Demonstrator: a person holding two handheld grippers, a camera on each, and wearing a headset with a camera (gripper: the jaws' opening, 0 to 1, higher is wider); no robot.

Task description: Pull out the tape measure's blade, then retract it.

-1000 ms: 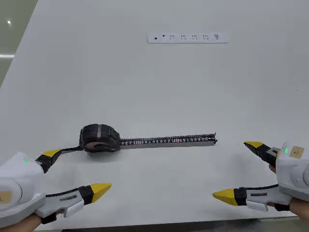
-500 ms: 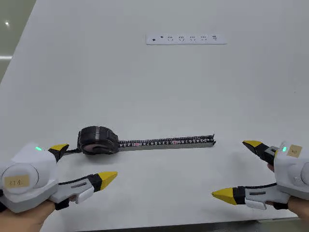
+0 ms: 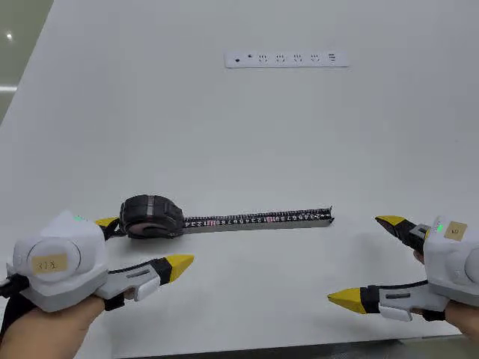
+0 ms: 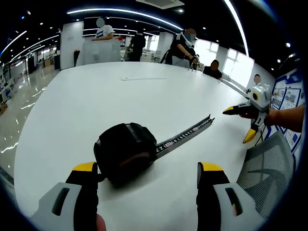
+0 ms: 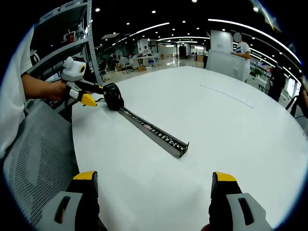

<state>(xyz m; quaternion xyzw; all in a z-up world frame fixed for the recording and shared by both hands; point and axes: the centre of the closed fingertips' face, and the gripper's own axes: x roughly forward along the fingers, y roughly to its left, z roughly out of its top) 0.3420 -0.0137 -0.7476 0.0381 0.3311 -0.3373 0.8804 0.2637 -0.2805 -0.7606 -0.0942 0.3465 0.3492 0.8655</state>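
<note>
The pull-out looks done. The tape measure's case [image 3: 153, 217] rests on the white table [image 3: 224, 134], and its blade [image 3: 258, 219] lies flat, run out to the person's right and ending in a small hook [image 5: 182, 150]. What seems left is the retraction.

The left claw [image 3: 145, 241] is spread wide and holds nothing. In the left gripper view the case sits just ahead, between the two yellow-tipped jaws. In the head view one tip is close by the case's left end and the other is out in front of it. Whether the near tip touches the case cannot be told.

The right claw [image 3: 367, 260] is also wide open and empty. It hangs off to the right of the hook, apart from it and nearer the table's front edge.

The next move likely calls for the left claw to close on the case and steady it. The blade would then be released, perhaps with the right claw guiding the hook end so it does not whip.

The table is plain and matte, with a white power strip [image 3: 286, 59] at its far side. Around it is a large hall with ceiling lights [image 4: 125, 10], shelving [image 5: 62, 29], a mesh chair [image 4: 269, 168] and other people [image 4: 185, 45] standing in the background.
</note>
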